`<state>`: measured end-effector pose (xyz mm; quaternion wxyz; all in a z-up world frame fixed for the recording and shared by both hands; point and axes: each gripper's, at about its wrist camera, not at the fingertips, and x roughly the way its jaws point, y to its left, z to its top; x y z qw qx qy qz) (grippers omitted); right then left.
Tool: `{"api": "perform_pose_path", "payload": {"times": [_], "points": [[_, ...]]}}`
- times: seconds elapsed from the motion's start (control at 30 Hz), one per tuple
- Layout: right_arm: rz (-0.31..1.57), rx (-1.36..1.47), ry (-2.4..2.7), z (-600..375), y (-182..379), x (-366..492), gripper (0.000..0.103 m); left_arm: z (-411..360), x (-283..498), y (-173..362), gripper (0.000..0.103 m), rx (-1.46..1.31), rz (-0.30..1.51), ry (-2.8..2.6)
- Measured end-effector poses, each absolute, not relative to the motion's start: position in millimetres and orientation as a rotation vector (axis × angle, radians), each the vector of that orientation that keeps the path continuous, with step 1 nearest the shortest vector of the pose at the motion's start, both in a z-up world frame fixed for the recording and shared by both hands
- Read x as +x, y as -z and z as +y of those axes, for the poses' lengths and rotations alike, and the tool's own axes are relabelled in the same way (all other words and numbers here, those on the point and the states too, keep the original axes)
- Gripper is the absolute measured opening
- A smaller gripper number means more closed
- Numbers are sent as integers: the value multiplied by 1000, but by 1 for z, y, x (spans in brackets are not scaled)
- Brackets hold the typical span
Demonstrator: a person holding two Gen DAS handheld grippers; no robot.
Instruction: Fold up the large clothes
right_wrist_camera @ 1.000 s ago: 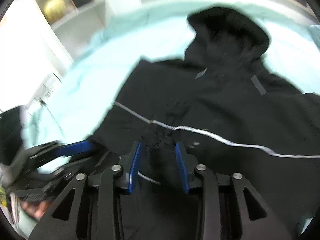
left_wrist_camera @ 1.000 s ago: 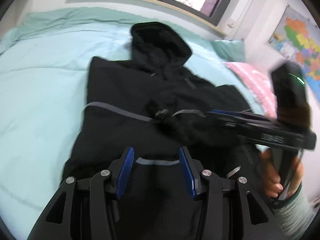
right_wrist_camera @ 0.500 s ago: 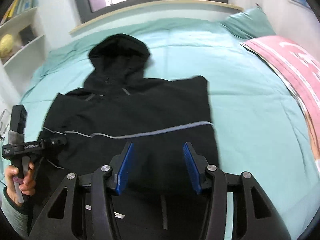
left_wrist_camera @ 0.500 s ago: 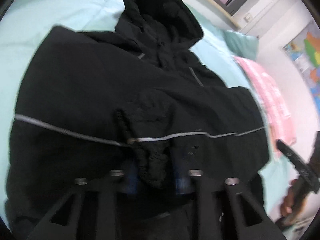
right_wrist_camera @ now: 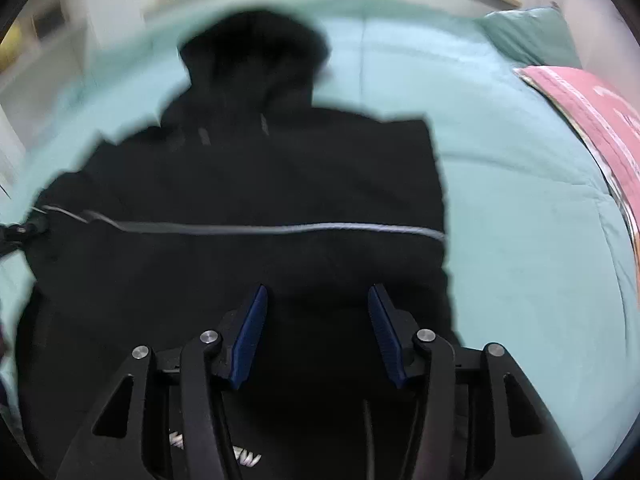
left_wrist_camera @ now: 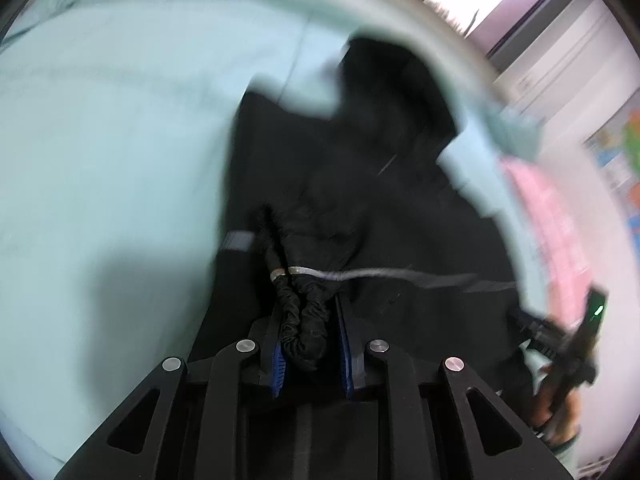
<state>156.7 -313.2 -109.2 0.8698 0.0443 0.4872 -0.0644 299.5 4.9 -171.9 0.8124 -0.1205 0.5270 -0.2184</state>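
A black hooded jacket (right_wrist_camera: pixel 256 184) with a thin grey reflective stripe lies spread on a mint-green bed (right_wrist_camera: pixel 520 208), hood toward the window. In the left wrist view my left gripper (left_wrist_camera: pixel 310 342) is shut on a bunched sleeve cuff (left_wrist_camera: pixel 306 332) of the jacket (left_wrist_camera: pixel 360 208), near its left edge. In the right wrist view my right gripper (right_wrist_camera: pixel 316 328) is open and empty, hovering over the jacket's lower part. The right gripper also shows at the right edge of the left wrist view (left_wrist_camera: pixel 560 336), blurred.
A pink blanket (right_wrist_camera: pixel 592 120) lies along the bed's right side, with a green pillow (right_wrist_camera: pixel 532 32) behind it. A window runs along the far wall. A white shelf (right_wrist_camera: pixel 52 40) stands at the left. A map poster (left_wrist_camera: pixel 624 152) hangs on the right wall.
My left gripper has closed on the sleeve cuff and carried it leftward across the jacket. My right gripper has stayed open and drawn nearer over the jacket's lower part.
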Motion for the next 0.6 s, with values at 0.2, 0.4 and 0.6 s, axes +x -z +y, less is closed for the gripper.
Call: {"api": "perform_pose_path", "payload": {"times": [0.2,0.4,0.6], "points": [[1049,-4,180,-298,133,158,58,12,279,161,28,-240,1031,522],[935,190,48,-307,81,145,75,14,254,92,43,-156,816,500],[857,139,0,-266,75,178,83,-54,284,109,44,-106,881,572]]}}
